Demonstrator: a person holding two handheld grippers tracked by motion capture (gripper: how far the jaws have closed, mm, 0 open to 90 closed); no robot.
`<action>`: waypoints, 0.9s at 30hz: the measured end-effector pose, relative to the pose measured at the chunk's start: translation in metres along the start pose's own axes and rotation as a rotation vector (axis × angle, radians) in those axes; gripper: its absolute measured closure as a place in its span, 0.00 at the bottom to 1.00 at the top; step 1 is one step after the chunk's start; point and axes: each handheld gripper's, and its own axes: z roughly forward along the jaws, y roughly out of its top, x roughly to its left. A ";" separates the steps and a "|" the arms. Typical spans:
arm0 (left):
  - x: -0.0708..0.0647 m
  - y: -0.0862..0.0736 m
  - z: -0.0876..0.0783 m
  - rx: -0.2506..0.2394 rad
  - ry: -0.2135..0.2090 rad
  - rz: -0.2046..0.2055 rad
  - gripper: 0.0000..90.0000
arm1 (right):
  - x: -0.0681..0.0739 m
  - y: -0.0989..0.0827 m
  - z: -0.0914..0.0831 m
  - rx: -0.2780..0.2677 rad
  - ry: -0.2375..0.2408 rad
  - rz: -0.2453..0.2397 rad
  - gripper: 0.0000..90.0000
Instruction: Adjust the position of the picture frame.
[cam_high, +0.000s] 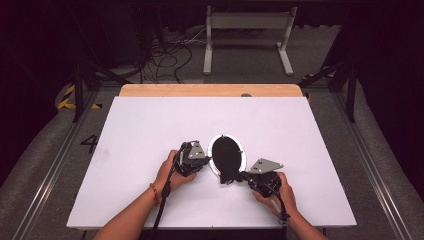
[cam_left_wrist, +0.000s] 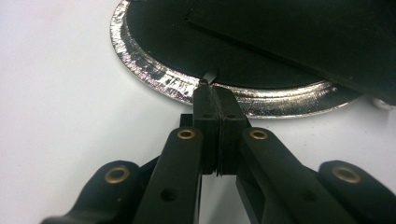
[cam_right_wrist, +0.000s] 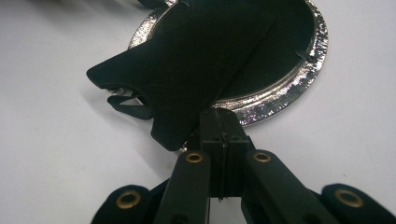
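Forearms come in from the bottom of the high view, each hand holding a gripper beside a silver-rimmed plate (cam_high: 243, 159) on the white table (cam_high: 150, 130); black cloth (cam_high: 226, 155) covers the plate and spills off its near edge. Around it the table is bare, so nothing blocks either hand.

Seen along the left gripper (cam_left_wrist: 210, 88), the jaws are clenched at the foil rim, apparently nipping a thin edge of cloth.

Seen along the right gripper (cam_right_wrist: 219, 116), the jaws are pressed together on the cloth's near edge. Pulling unevenly would likely drag the light plate or slip a pinch.
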 end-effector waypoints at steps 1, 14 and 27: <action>0.000 0.000 0.000 0.000 0.000 -0.001 0.99 | 0.000 0.000 0.000 0.000 0.000 -0.006 1.00; 0.012 -0.004 -0.001 -0.011 0.020 -0.055 0.99 | 0.009 0.008 0.009 -0.009 0.013 -0.002 1.00; 0.019 -0.007 -0.014 -0.016 0.027 -0.068 0.97 | 0.015 0.012 0.015 -0.020 0.032 -0.034 1.00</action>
